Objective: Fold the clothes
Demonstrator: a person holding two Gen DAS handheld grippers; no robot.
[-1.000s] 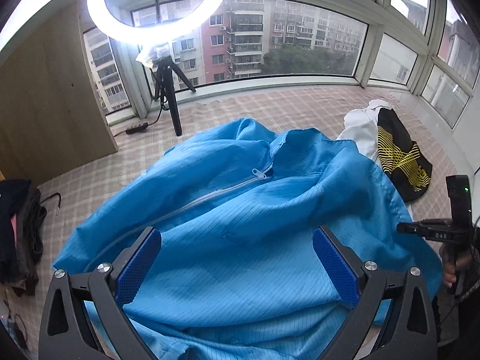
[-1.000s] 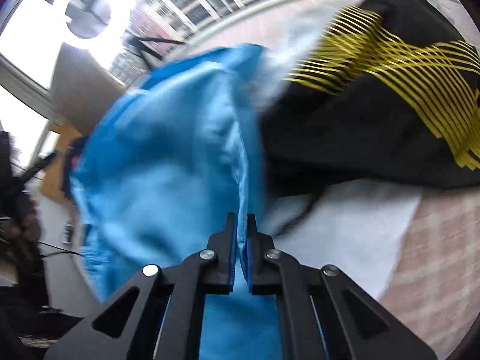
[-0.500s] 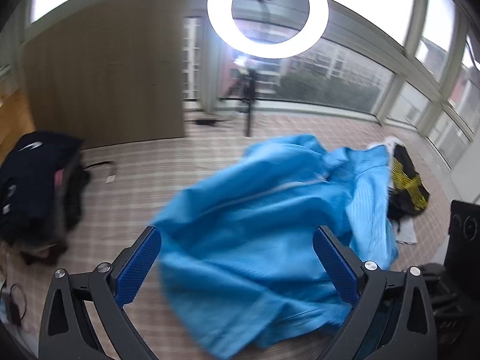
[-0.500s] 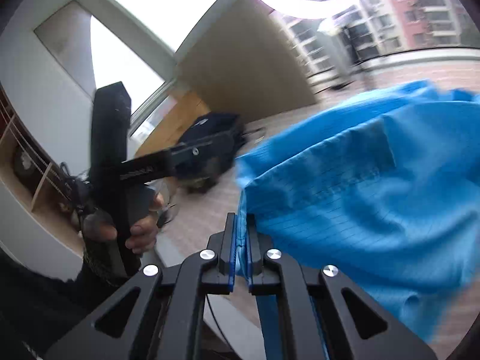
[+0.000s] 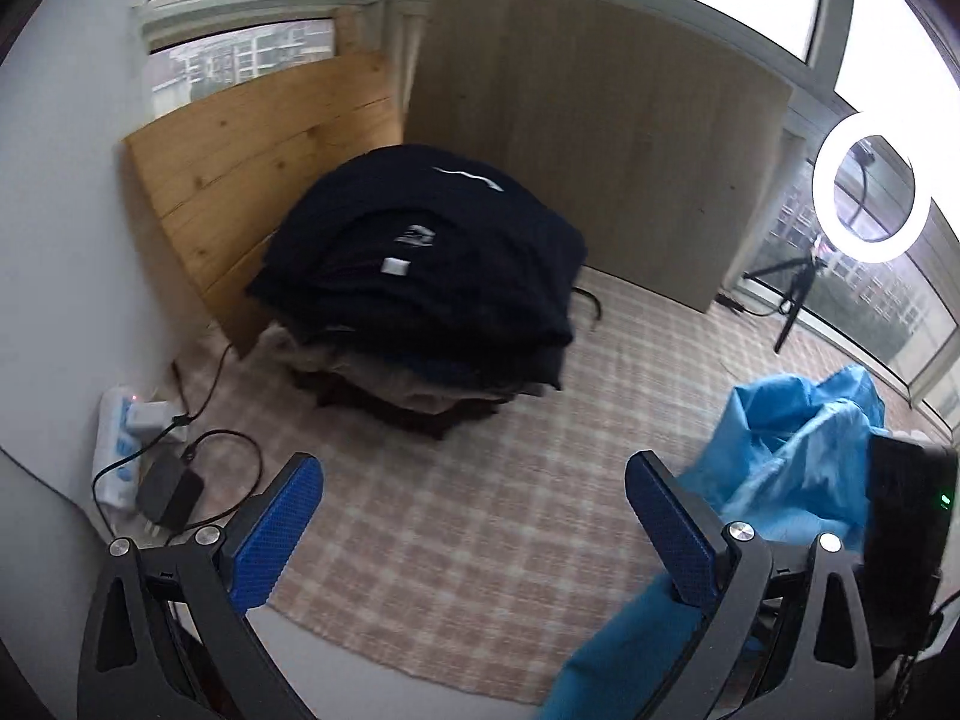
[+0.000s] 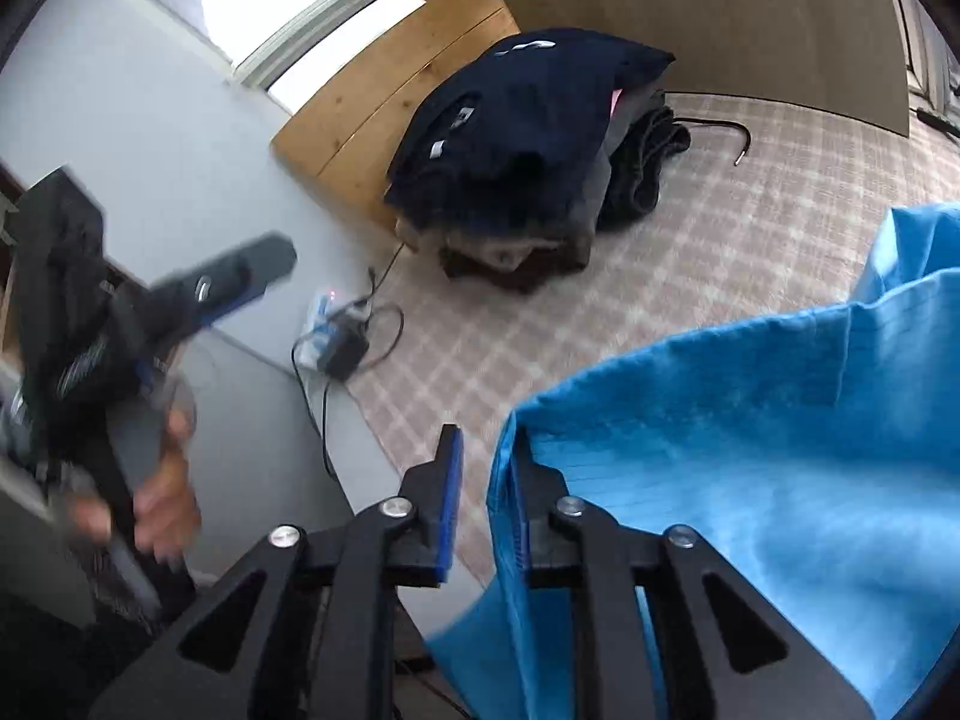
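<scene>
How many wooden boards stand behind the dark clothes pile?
2. A knotty pine board left of the clothes pile; a larger pale board behind it, to the right. Others may be hidden.

Checked mat [image 5: 480,516], ring light [image 5: 870,187], windows [image 5: 240,57]

Glazed home balcony: checked mat [image 5: 480,516], clothes pile [image 5: 432,276], ring light [image 5: 870,186].
</scene>
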